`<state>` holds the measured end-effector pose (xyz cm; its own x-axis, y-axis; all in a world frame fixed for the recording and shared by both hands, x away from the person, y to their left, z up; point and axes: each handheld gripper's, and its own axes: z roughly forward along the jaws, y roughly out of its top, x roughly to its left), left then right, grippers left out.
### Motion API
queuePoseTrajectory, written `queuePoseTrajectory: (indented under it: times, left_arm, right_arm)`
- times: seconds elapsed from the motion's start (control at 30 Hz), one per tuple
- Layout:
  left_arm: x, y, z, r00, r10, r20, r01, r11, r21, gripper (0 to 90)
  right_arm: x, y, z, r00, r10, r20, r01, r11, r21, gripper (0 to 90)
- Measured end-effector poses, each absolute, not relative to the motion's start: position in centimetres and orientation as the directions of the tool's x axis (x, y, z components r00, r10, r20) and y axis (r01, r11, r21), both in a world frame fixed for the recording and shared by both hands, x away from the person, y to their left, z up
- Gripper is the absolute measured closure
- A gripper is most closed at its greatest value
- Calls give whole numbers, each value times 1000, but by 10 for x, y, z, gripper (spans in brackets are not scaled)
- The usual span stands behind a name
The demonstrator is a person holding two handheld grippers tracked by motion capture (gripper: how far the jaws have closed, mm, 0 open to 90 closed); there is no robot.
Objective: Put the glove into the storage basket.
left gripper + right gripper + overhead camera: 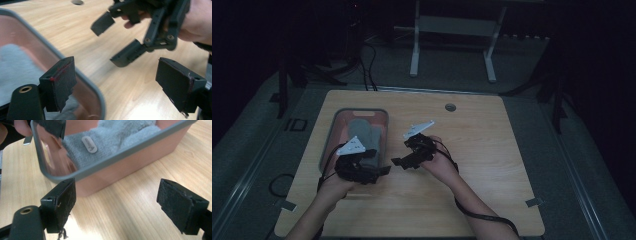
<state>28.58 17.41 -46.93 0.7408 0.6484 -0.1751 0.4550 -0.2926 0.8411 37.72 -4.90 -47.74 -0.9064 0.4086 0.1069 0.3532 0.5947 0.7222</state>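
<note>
While both grippers hover over the desk (pixel 472 150) with jaws wide and empty, the grey cloth (pixel 117 137) lies inside the pink bin (pixel 332 130). Left gripper (pixel 384 170) sits at the bin's 5 o'clock corner, with right gripper (pixel 396 162) just beside it at 3 o'clock.

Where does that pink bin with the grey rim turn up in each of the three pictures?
High view: the bin sits left of centre on the table, just beyond the left tool.
Left gripper view: it takes up the left side, with one tool jaw over its rim.
Right gripper view: it runs across the top, beyond both jaws.
Shared landmark: the grey cloth lying inside it.
</note>
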Motion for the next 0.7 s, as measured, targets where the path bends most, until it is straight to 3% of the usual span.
queuePoseTrajectory:
  times: [0.3, 0.7]
  left_arm:
    - [273, 153, -480, 824, 533, -190, 408, -327, 853, 170]
    - [266, 126, -505, 864, 460, -203, 403, -391, 828, 170]
  right_arm:
    - [370, -68, -492, -904, 413, 113, 363, 600, 712, 158]
    - [367, -92, -510, -897, 425, 124, 381, 598, 705, 158]
